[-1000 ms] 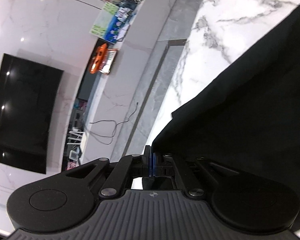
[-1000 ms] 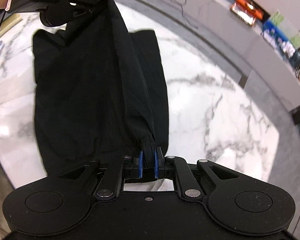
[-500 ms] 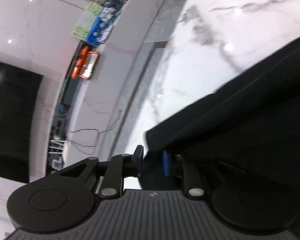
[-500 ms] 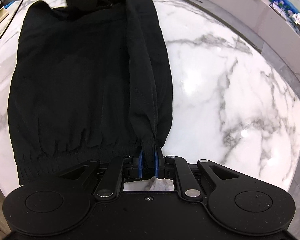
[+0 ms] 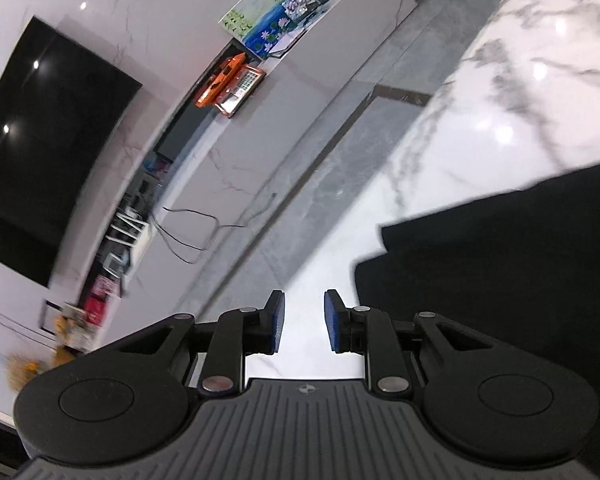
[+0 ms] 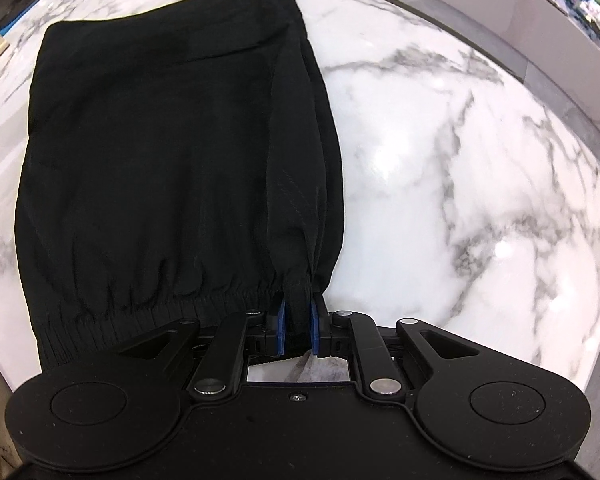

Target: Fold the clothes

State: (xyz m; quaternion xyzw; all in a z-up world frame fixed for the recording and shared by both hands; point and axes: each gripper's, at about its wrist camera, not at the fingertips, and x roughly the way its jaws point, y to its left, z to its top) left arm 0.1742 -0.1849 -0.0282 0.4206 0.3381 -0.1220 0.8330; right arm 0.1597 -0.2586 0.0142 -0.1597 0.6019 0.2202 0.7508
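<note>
My right gripper sits low in the centre of its frame, its jaws opening, with the gathered elastic hem of the black garment between the blue pads, which touch the cloth on both sides. From there the garment spreads up and to the left, folded flat with layered edges along its right side, covering the left half of the frame. It lies on a white table with grey marble veining and bright glare spots.

My left gripper is parted with nothing between its blue pads; only bare table shows in the gap. The garment's corner lies just to the right of the right pad, filling the lower right of that frame.

Beyond the table edge is grey floor, then a long pale cabinet running diagonally to the upper right. A dark screen hangs on the marbled wall at left. On the cabinet are an orange object, a blue-and-green picture, and a loose black cable. No writing is legible.
</note>
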